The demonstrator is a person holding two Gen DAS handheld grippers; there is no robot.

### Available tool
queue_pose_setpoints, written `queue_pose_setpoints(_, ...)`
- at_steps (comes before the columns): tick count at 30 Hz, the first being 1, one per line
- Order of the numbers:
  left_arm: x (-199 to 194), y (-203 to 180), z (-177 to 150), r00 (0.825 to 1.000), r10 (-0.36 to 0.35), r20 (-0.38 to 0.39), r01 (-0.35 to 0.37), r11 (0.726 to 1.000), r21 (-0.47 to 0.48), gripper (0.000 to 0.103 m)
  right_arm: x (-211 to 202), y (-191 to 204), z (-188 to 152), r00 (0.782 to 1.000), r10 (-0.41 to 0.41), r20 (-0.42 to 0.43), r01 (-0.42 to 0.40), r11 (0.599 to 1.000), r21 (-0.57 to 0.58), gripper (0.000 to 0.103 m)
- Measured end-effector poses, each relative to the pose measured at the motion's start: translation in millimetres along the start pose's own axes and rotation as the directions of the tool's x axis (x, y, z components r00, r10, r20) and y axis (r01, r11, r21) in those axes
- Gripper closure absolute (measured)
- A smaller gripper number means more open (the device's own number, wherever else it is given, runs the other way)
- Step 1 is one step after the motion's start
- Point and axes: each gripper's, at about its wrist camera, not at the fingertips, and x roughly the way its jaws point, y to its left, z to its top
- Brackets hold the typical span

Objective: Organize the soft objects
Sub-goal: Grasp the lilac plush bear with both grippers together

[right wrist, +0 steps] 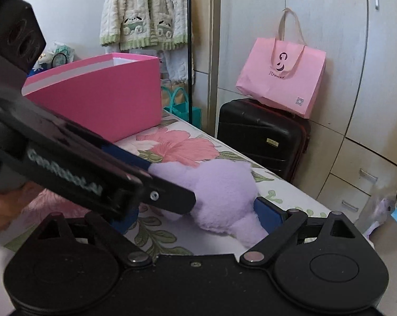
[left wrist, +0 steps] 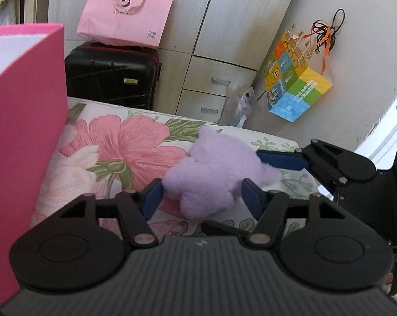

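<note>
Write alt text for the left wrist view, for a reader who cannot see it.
A lilac plush toy lies on a floral bedsheet between the open blue fingers of the left gripper, with the right gripper reaching its far side. A pink box stands at left; a black suitcase and pink bag sit behind.

One purple plush toy [left wrist: 214, 173], one pink box [right wrist: 106, 92], two bags, one suitcase [left wrist: 111, 81].

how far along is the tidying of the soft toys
Early on. Nothing visibly done: the pink box shows no toy from here, though its inside is mostly hidden. In hand: both the left gripper and right gripper bracket the purple plush on the floral bedsheet. Left: lifting it into the box.
</note>
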Motion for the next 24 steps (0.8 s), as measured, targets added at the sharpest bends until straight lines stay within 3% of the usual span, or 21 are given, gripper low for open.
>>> queue_pose_setpoints(9, 7, 3, -1, 1.000, 0.003, -0.011, -0.003, 1.000, -0.018, 0.056, 22, -5, -1, 0.998, -0.007, -0.069, 0.012, 0.997, 0.079, 0.006)
queue_pose_setpoints(24, -12, -11, -8, 0.997, -0.070, -0.026, 0.071, 0.996, 0.052, 0.059, 1, 16, -7, 0.992, -0.113, -0.051, 0.120, 0.975, 0.186, 0.010)
